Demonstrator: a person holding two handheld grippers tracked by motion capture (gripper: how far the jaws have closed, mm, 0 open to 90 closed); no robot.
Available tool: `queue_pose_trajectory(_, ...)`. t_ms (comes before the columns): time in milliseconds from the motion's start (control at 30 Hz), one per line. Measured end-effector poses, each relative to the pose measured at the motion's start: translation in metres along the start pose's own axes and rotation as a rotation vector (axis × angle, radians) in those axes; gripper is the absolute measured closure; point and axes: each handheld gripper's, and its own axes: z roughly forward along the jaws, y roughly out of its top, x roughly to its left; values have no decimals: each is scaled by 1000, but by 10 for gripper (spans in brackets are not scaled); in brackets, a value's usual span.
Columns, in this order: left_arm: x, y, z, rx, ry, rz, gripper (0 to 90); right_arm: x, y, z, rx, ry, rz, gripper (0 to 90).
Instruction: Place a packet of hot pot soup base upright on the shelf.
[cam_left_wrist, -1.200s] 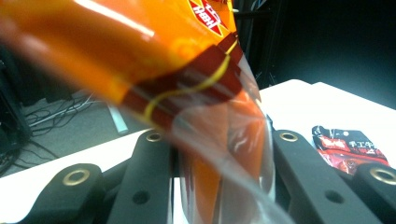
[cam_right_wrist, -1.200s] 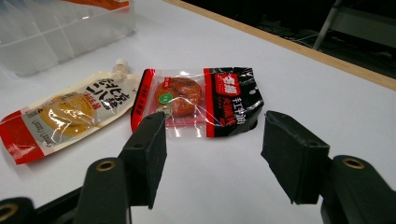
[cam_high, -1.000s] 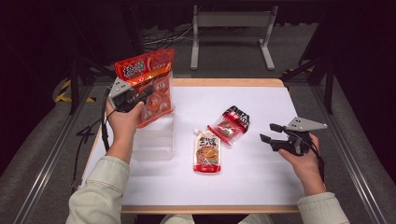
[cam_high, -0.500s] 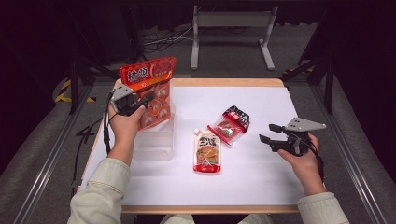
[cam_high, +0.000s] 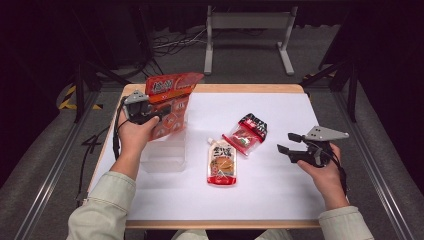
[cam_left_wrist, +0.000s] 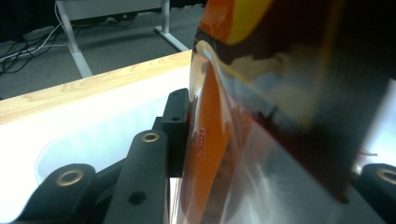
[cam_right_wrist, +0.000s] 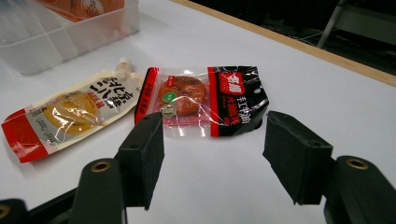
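The left tool (cam_high: 150, 112) clamps the glossy orange snack bag (cam_high: 170, 107) above the clear plastic bin (cam_high: 162, 155) at nine o'clock; lower it upright, then release. The right tool (cam_high: 292, 147) waits with jaws apart.

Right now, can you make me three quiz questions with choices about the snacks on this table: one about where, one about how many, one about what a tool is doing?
1. Where is the big orange snack bag?
A. flat on the table
B. held above the clear box
C. on the floor

2. How many packets lie flat on the white table?
A. two
B. four
C. none

3. What is the right tool doing?
A. squeezing the spout pouch
B. open, holding nothing
C. lifting the box

Answers: 1 B, the left tool grips it over the box. 2 A, the spout pouch and the red and black packet. 3 B, its jaws stand apart with only table between them.
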Motion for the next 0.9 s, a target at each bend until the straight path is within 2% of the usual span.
queue_pose_trajectory(200,5,-1,1,1,-12,49,708,1,0,0,0,3,-4,391)
queue_pose_trajectory(300,4,-3,2,-40,-15,106,710,1,0,1,2,4,-5,391)
queue_pose_trajectory(367,3,-2,3,-87,-38,137,710,1,0,1,1,6,-6,391)
queue_pose_trajectory(433,2,-2,4,-111,-44,140,710,1,0,2,2,8,-5,391)
queue_pose_trajectory(500,3,-3,7,-108,-56,153,710,1,-1,3,6,10,-3,391)
queue_pose_trajectory(533,5,-3,8,-91,-55,161,710,1,-1,4,7,11,-4,391)
queue_pose_trajectory(733,15,-6,1,-27,-62,115,709,2,-1,4,7,13,-6,391)
queue_pose_trajectory(900,17,-11,-2,-19,-82,110,709,3,-1,2,4,11,-11,391)
